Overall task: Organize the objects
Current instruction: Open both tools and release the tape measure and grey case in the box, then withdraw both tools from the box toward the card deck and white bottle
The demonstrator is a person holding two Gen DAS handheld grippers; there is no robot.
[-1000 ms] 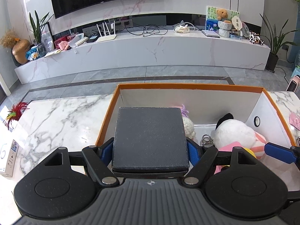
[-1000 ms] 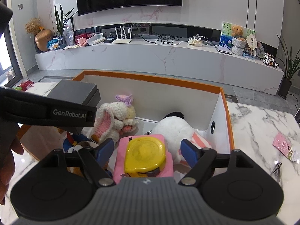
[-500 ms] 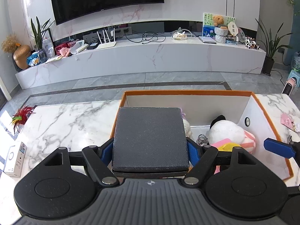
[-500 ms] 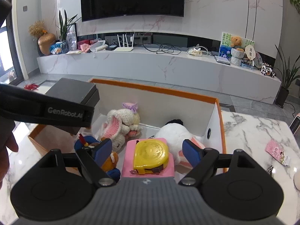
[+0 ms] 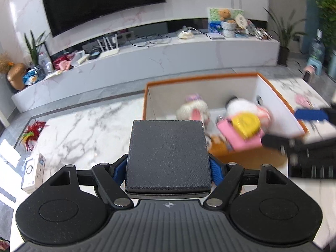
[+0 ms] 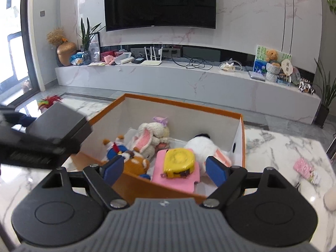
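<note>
My left gripper (image 5: 168, 168) is shut on a flat dark grey box (image 5: 168, 153), its blue pads pressed on both sides, over the marble table left of the orange storage box (image 5: 199, 78). In the right wrist view the same grey box (image 6: 61, 124) hangs left of the orange box (image 6: 184, 103). My right gripper (image 6: 164, 169) hovers at the box's near wall, its jaws opening. Between them, untouched, a pink case (image 6: 174, 180) topped by a yellow tape measure (image 6: 179, 162) rests inside. Beside it lie a white rabbit plush (image 6: 151, 136) and a white panda-like plush (image 6: 203, 145).
A small white carton (image 5: 33, 172) and a red feather toy (image 5: 33, 130) sit on the marble table's left side. A pink packet (image 6: 304, 168) lies on the table right of the orange box. A long TV bench stands across the floor.
My left gripper has carried the grey box leftward, off the orange box. My right gripper has drawn back and up with jaws widening, leaving the pink case and tape measure in the box.
</note>
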